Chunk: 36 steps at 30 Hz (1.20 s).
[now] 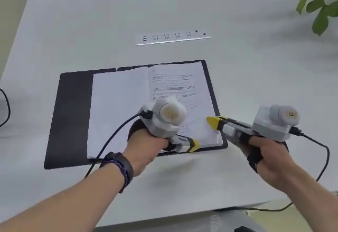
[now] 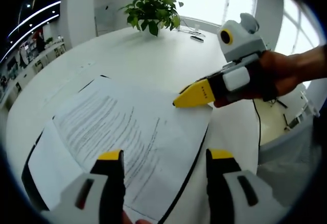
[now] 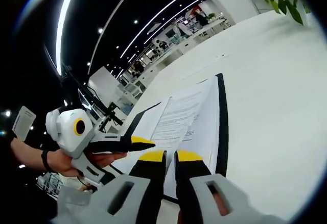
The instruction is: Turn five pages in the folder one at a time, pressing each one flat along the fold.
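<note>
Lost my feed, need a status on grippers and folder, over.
Left gripper open at printed page near corner. Right gripper shut, tip at page's outer edge. Folder open flat, nothing lying on it.

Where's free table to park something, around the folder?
Widest bare table: right of the folder, out toward the plant. Also a band between folder and power strip. Crowded at the folder's near right corner, where left tongs and right tongs sit.
</note>
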Each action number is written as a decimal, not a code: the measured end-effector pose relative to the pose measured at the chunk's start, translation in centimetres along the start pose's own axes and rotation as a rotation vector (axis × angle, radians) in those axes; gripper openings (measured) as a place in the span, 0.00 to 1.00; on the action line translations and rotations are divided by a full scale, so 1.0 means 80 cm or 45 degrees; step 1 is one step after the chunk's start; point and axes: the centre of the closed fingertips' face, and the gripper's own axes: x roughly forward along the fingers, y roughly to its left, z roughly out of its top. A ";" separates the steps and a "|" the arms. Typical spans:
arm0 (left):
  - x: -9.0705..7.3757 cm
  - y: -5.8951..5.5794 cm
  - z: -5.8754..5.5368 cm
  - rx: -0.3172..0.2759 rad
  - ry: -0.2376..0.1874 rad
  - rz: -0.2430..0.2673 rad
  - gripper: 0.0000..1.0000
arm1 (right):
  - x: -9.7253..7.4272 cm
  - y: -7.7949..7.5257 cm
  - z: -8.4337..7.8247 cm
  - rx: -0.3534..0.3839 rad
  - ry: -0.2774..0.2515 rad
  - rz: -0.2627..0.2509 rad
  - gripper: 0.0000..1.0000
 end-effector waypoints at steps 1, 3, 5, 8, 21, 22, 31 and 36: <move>-0.004 0.001 -0.001 -0.011 -0.008 0.004 0.65 | 0.000 0.001 0.001 0.004 -0.008 0.003 0.00; -0.009 0.003 -0.005 -0.023 -0.013 0.017 0.65 | 0.001 0.004 0.001 0.009 -0.012 0.006 0.00; -0.015 0.005 -0.009 -0.038 -0.021 0.026 0.65 | 0.002 0.007 0.000 0.005 -0.009 0.008 0.00; -0.024 0.009 -0.014 -0.049 -0.026 0.046 0.65 | 0.003 0.010 -0.001 0.019 -0.010 0.010 0.00; -0.070 0.032 -0.035 -0.139 -0.081 0.132 0.66 | 0.007 0.032 0.001 0.039 -0.029 0.033 0.00; -0.076 0.036 -0.037 -0.146 -0.086 0.144 0.66 | 0.010 0.036 0.002 0.036 -0.029 0.040 0.00; -0.112 0.056 -0.053 -0.183 -0.109 0.215 0.67 | 0.032 0.065 0.006 -0.001 -0.009 0.099 0.00; -0.127 0.065 -0.061 -0.216 -0.122 0.245 0.67 | 0.041 0.078 0.010 -0.015 -0.004 0.125 0.00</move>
